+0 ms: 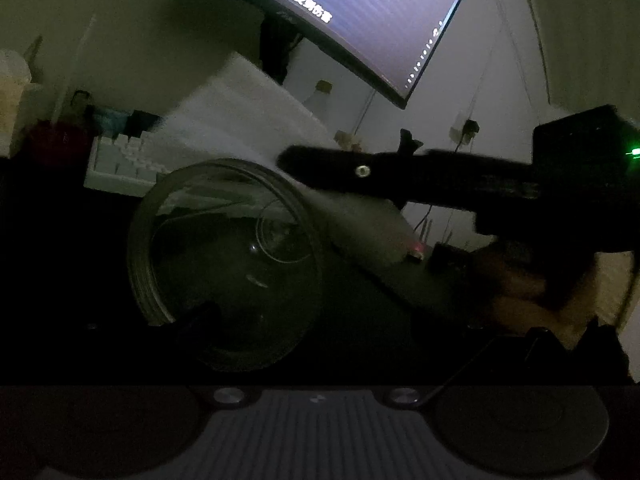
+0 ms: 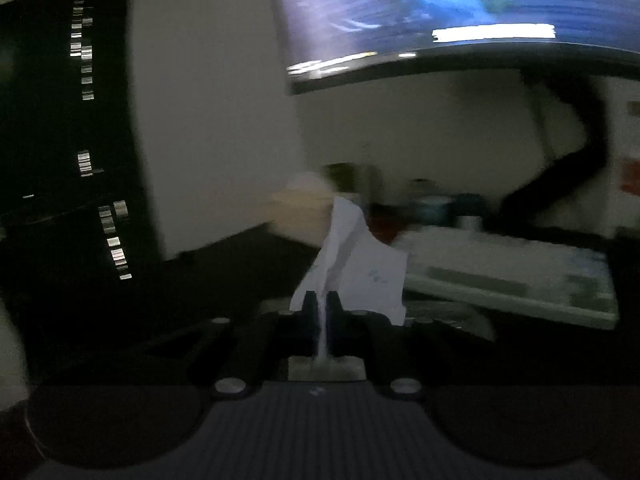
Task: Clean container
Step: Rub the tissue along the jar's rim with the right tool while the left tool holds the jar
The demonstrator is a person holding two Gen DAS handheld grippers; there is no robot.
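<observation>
1. Really dark room, so take the details loosely. At the far left of the left wrist view there's a red roundish thing [image 1: 60,142] on the dark table [image 1: 60,240]; can't tell what it is.
2. Just right of that sits a white keyboard [image 1: 124,160], with a big white foam-looking block [image 1: 248,112] behind it.
3. Centre-left is the task's thing: a clear round glass container [image 1: 224,264], lying tilted so its open mouth faces the camera, with ridges showing along its left rim. It sits right in front of the left gripper [image 1: 224,336]. Those fingers are lost in the dark, so I can't tell whether its jaws are spread or pinching the glass.
4. Up top, a curved black-framed monitor [image 1: 360,20] is glowing.
5. From the right edge, the black right gripper [image 1: 288,158] reaches in sideways, its tip above the container's upper right rim. A person's hand [image 1: 520,280] holds it lower right.
6. In the right wrist view, the right gripper's [image 2: 321,300] jaws are pressed together, pinching a crumpled white paper tissue [image 2: 356,264] that sticks up out of them.
7. The keyboard [image 2: 512,276] lies to the right there, and the monitor [image 2: 460,12] is overhead.
</observation>
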